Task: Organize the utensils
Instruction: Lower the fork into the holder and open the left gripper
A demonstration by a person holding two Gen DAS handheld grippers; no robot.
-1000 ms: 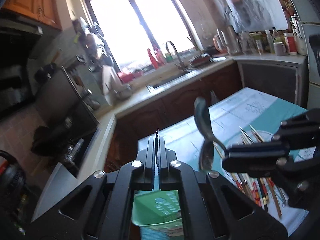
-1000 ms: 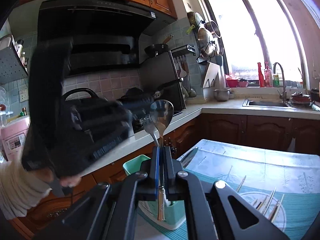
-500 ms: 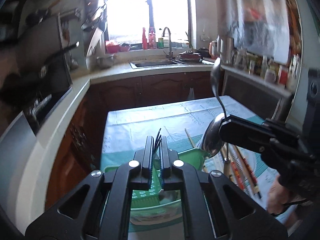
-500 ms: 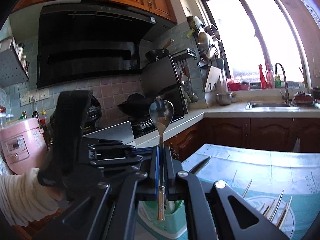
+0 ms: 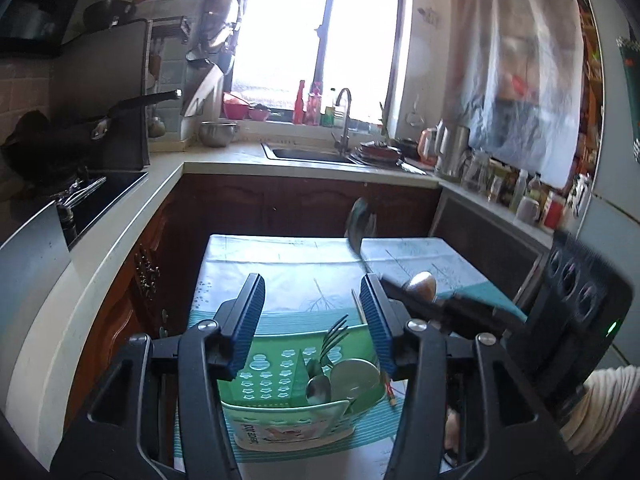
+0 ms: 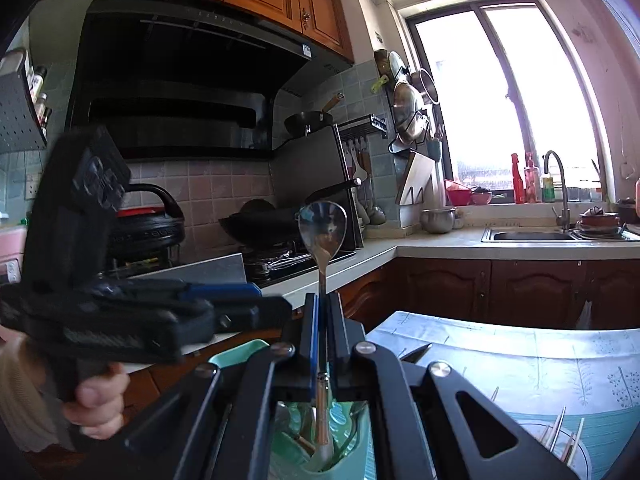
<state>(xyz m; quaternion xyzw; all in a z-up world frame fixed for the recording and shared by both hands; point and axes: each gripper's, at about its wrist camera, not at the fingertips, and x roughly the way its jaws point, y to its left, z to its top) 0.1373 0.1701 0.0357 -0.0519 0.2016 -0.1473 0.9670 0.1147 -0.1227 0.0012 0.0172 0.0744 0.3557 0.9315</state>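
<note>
While your left gripper (image 5: pixel 312 320) hung over the green utensil caddy (image 5: pixel 280 364), its jaws had just been opening and stood apart with nothing between them. Below them, in the caddy's right compartment, you had a fork (image 5: pixel 332 334) leaning tines up beside a spoon bowl and a round metal piece; the compartment left of the divider looked bare from the left wrist view. The caddy sat on the patterned tablecloth (image 5: pixel 288 268) at the table's near edge. To the right of the caddy, your right gripper (image 6: pixel 323 322) was clamped on the handle of a metal spoon (image 6: pixel 322 228), bowl pointing up, and the handle's lower end reached down toward the caddy's mouth. Further right of the caddy, chopsticks (image 6: pixel 560 430) lay on a plate on the cloth.
</note>
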